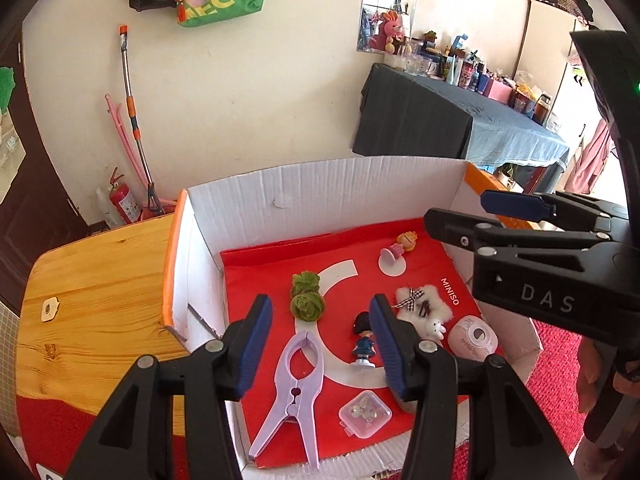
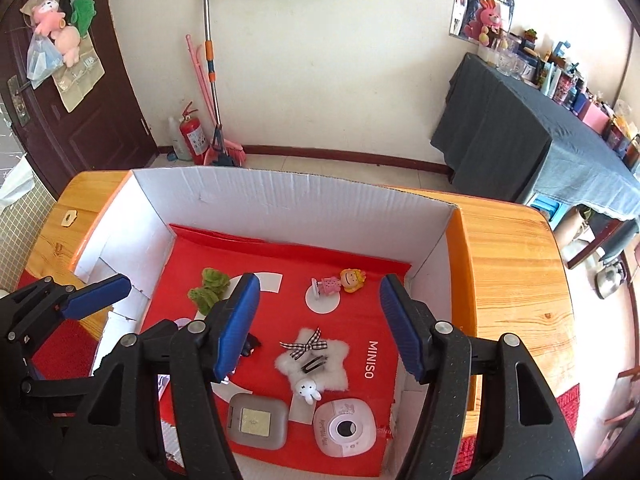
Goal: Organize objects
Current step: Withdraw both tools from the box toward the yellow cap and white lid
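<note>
both grippers gape wide, empty – left gripper (image 1: 320, 344) above the purple clip (image 1: 294, 392); right gripper (image 2: 320, 328) over the fluffy star hairclip (image 2: 314, 362). all inside the white box (image 2: 280, 204)

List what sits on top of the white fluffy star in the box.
On the fluffy star: a checked ribbon bow, a dark hair clip and a small white bunny at its edge. Whatever lies beneath the star is covered.

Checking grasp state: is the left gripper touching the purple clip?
Apart. In the left wrist view the left gripper is open and empty, and the purple clip lies flat on the red sheet below the fingers, with red showing around it.
</note>
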Demonstrator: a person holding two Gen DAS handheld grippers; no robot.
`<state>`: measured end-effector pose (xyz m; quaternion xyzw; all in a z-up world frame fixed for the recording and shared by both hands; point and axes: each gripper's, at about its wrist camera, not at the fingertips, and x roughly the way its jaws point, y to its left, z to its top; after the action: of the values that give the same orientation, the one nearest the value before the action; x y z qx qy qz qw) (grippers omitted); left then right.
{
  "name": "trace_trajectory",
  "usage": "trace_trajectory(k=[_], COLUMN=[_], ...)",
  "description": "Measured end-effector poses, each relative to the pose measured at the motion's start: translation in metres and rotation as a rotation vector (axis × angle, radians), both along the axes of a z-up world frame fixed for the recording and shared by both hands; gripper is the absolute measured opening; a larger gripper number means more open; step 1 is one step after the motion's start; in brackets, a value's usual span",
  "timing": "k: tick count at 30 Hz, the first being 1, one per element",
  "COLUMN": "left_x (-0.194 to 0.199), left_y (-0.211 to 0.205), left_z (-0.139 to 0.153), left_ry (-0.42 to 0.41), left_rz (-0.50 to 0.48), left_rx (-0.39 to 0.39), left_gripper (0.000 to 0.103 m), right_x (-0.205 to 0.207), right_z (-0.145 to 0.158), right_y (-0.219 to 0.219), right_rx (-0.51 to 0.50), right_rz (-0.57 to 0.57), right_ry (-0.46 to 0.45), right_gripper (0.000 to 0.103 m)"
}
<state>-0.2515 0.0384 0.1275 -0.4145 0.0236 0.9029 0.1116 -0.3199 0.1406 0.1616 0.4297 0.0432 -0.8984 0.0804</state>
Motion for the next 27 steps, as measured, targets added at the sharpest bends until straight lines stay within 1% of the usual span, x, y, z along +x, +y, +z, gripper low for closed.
trace_trajectory(k=[4, 6, 9, 12, 13, 14, 18, 20, 23, 27], left_x=[0.022, 0.033, 0.049, 0.068, 0.074, 0.08, 0.102, 0.112, 0.125, 0.14], left_y=[-0.006, -0.01, -0.015, -0.018, -0.019, -0.02, -0.02, -0.018, -0.015, -0.017], left_z=[0.008, 0.012, 0.016, 0.02, 0.021, 0.021, 0.021, 0.018, 0.011, -0.004], left_ry=[0.055, 0.074, 0.104, 0.146, 0.154, 0.159, 0.169, 0.18, 0.193, 0.167], left_rz=[0.012, 0.011, 0.01, 0.02, 0.02, 0.017, -0.001, -0.008, -0.004, -0.003], left_rx=[0.02, 0.033, 0.057, 0.059, 0.064, 0.073, 0.094, 0.084, 0.065, 0.094], left_gripper=[0.061, 0.061, 0.066, 0.068, 0.071, 0.074, 0.075, 0.079, 0.08, 0.08], right_x=[0.026, 0.038, 0.056, 0.076, 0.082, 0.089, 0.116, 0.131, 0.152, 0.173], right_z=[0.015, 0.021, 0.029, 0.033, 0.035, 0.036, 0.039, 0.039, 0.037, 0.023], right_y=[-0.004, -0.005, -0.002, 0.0, 0.002, 0.004, 0.013, 0.016, 0.018, 0.022], right_rx=[-0.03, -0.039, -0.062, -0.067, -0.074, -0.083, -0.117, -0.106, -0.096, -0.117], right_rz=[0.032, 0.037, 0.052, 0.061, 0.061, 0.061, 0.068, 0.074, 0.079, 0.092], right_ry=[0.058, 0.091, 0.13, 0.169, 0.181, 0.19, 0.226, 0.251, 0.279, 0.264], right_gripper=[0.065, 0.066, 0.069, 0.071, 0.073, 0.074, 0.075, 0.08, 0.084, 0.086])
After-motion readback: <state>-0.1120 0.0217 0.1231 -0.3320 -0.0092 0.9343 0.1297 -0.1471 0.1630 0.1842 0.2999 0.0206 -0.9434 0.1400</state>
